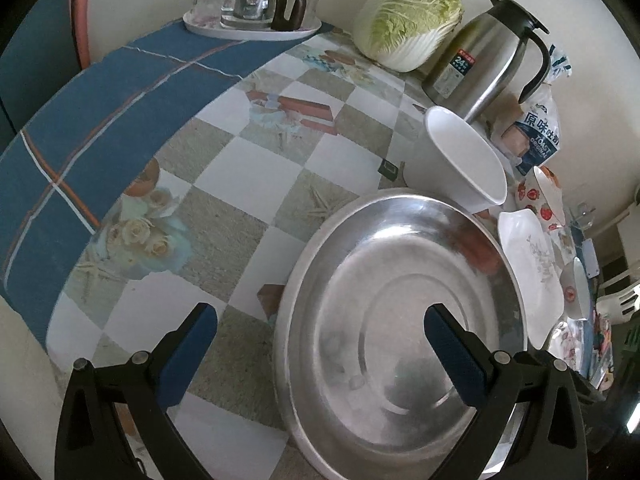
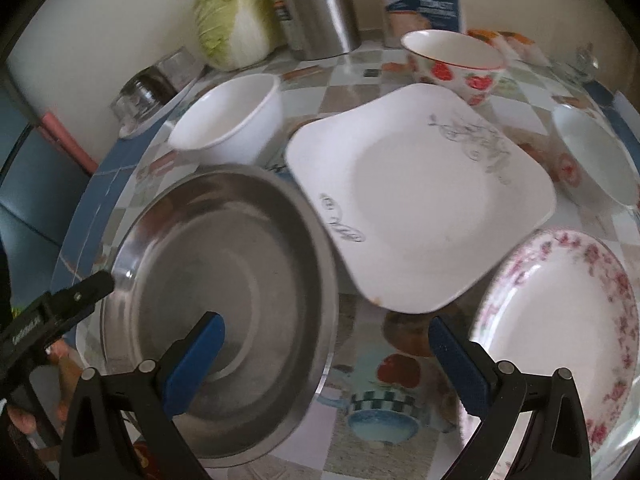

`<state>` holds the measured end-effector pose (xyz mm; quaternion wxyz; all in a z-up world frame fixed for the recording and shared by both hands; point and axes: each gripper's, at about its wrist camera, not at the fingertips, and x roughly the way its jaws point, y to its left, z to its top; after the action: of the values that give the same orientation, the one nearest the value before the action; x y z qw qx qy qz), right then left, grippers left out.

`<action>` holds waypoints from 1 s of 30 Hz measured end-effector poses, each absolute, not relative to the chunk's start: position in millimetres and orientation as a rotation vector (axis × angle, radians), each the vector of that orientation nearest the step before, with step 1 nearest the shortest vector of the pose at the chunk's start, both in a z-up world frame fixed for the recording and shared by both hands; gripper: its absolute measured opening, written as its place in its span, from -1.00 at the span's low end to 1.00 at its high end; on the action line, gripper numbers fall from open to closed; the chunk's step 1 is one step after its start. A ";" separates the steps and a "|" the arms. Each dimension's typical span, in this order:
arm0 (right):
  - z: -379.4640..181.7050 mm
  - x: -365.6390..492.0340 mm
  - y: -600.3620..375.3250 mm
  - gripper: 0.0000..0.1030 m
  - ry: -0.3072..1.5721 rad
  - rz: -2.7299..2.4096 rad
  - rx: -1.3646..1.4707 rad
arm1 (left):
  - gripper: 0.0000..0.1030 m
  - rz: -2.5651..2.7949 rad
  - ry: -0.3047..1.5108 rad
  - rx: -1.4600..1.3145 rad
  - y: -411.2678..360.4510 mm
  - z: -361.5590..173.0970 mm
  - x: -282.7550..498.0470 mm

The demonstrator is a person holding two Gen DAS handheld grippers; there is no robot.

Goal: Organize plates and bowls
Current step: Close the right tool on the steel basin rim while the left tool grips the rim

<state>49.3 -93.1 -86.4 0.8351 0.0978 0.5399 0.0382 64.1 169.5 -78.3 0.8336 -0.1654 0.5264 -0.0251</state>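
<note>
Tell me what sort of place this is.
Most likely a home dining table: a patterned checked tablecloth, a whole napa cabbage beside a steel thermos jug, and a bagged loaf of toast bread.

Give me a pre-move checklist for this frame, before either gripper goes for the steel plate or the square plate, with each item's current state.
1. Left gripper open: ok, jaws spread wide, nothing between them.
2. Right gripper open: ok, also empty.
3. Steel plate free of load: ok, nothing lies in it.
4. Left gripper placed on the steel plate's rim: cannot tell; one finger is over the dish, the other over the tablecloth, height unclear.
5. Square plate clear of the steel plate: not ok, the steel rim overlaps its corner in the right wrist view.
6. White bowl out of the way: cannot tell, it sits close behind the steel plate.
</note>
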 end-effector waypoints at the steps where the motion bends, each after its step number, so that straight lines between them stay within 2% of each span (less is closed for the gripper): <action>1: -86.9 49.8 -90.8 1.00 1.145 0.088 0.201 | 1.00 -0.062 1.120 -0.358 169.5 -80.3 64.8; 10: -86.2 48.6 -88.3 0.92 1.138 0.125 0.226 | 1.00 -0.070 1.129 -0.354 164.9 -85.7 64.6; 13: -88.1 49.0 -88.3 0.73 1.148 0.134 0.236 | 1.00 -0.077 1.109 -0.370 166.3 -84.4 64.9; 22: -91.0 47.8 -92.2 0.53 1.168 0.132 0.262 | 1.00 -0.081 1.073 -0.388 173.6 -82.0 64.0; 26: -92.5 46.9 -94.6 0.27 1.180 0.128 0.270 | 1.00 -0.087 1.102 -0.395 174.1 -87.3 65.2; 30: -95.9 47.0 -95.6 0.14 1.196 0.121 0.272 | 1.00 -0.089 1.096 -0.395 172.4 -88.1 65.4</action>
<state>47.0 -95.6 -95.9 0.8161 0.1276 0.5608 0.0567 65.4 172.4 -88.1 0.8341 -0.1866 0.5174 -0.0419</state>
